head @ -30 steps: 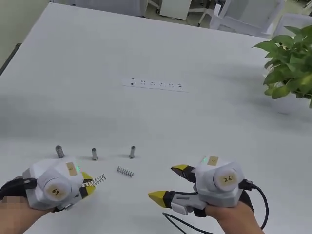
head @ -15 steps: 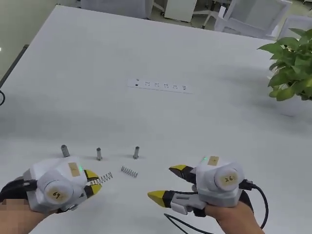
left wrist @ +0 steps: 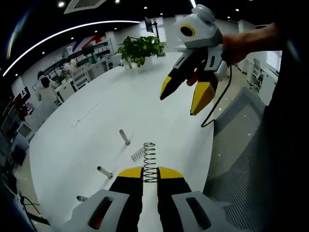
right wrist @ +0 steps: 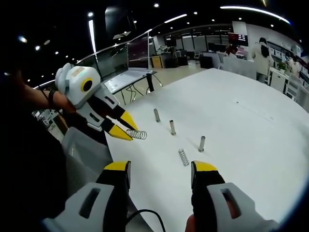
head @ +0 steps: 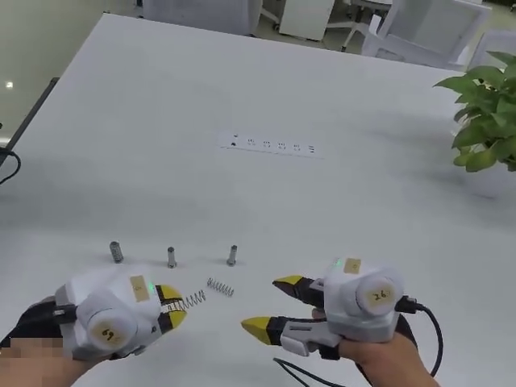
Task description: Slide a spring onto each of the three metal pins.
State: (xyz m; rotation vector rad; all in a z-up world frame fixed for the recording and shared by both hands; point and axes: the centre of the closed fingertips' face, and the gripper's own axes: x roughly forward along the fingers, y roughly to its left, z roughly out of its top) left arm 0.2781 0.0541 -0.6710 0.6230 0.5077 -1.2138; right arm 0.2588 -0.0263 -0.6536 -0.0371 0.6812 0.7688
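Three short metal pins stand in a row on the white table: the left pin point(head: 117, 252), which looks thicker and ribbed as if a spring sits on it, the middle pin point(head: 172, 257) and the right pin point(head: 232, 255). A loose spring point(head: 219, 287) lies just in front of them. My left gripper point(head: 171, 306) is shut on another spring point(left wrist: 149, 162), which sticks out past its tips and is held near the table in front of the middle pin. My right gripper point(head: 272, 305) is open and holds nothing, to the right of the loose spring point(right wrist: 183, 157).
A white power strip point(head: 272, 147) lies further back on the table. A potted plant point(head: 488, 129) stands at the far right. A black cable point(head: 435, 322) trails from the right gripper. The table's left edge runs diagonally at the upper left.
The head camera has shifted, so everything sits a little lower and further right. Against the pins, my left gripper has edged slightly right with its spring. The right gripper stays open.
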